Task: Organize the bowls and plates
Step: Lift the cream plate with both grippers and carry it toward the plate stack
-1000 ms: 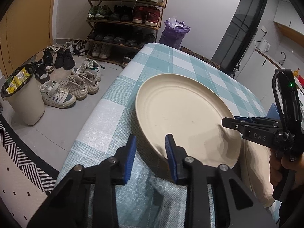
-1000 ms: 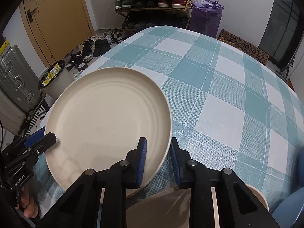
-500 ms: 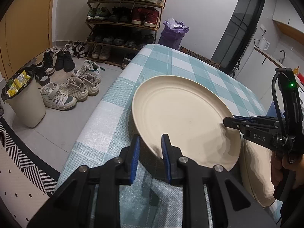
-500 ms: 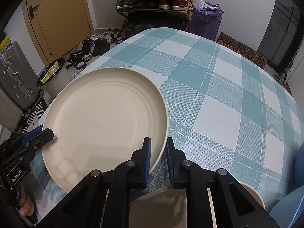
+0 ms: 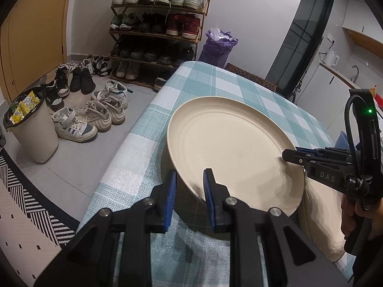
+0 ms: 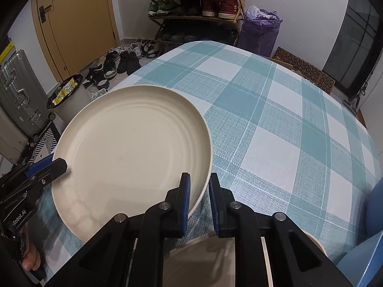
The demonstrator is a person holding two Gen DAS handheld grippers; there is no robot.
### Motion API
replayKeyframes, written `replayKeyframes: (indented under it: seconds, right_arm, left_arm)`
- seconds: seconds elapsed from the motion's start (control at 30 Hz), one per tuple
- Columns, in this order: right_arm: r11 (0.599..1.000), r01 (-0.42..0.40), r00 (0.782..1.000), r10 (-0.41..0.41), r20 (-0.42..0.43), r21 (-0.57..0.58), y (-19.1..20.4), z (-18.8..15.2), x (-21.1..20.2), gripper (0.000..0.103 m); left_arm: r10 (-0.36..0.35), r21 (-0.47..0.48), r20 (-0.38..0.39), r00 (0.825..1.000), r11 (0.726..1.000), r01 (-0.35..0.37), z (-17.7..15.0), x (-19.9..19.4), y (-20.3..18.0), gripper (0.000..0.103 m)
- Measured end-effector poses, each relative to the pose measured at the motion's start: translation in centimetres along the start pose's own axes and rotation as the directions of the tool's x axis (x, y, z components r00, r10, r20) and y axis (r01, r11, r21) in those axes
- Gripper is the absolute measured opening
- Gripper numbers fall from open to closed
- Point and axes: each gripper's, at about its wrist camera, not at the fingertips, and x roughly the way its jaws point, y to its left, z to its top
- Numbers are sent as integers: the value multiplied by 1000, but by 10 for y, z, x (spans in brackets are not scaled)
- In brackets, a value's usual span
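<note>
Plate [image 5: 229, 148], cream, held tilted above checked tablecloth [image 6: 275, 124]; L gripper [image 5: 189, 186] and R gripper [image 6: 199, 189] both clenched on opposite rim edges. Second plate [image 5: 320, 227] lies beneath.

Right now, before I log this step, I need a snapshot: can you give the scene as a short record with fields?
held item: cream plate, gripped at opposite rims
left claw: closed on the plate's rim
right claw: closed on the plate's rim
surface: teal checked tablecloth; plate seems raised, shadow beneath
other dish: second cream dish, partly hidden under the right claw
background: shoe rack, bin
</note>
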Motion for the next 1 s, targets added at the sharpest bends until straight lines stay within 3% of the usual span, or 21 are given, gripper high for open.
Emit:
replayKeyframes:
  seconds: [0.57, 1.0]
  right_arm:
    - [999, 37, 998, -38, 59, 13, -7, -9, -42, 16]
    - [996, 63, 994, -69, 84, 68, -26, -35, -77, 16]
  left_arm:
    - [-22, 48, 48, 999, 999, 20, 5, -21, -23, 21]
    - [-71, 110, 72, 995, 992, 63, 6, -39, -52, 21]
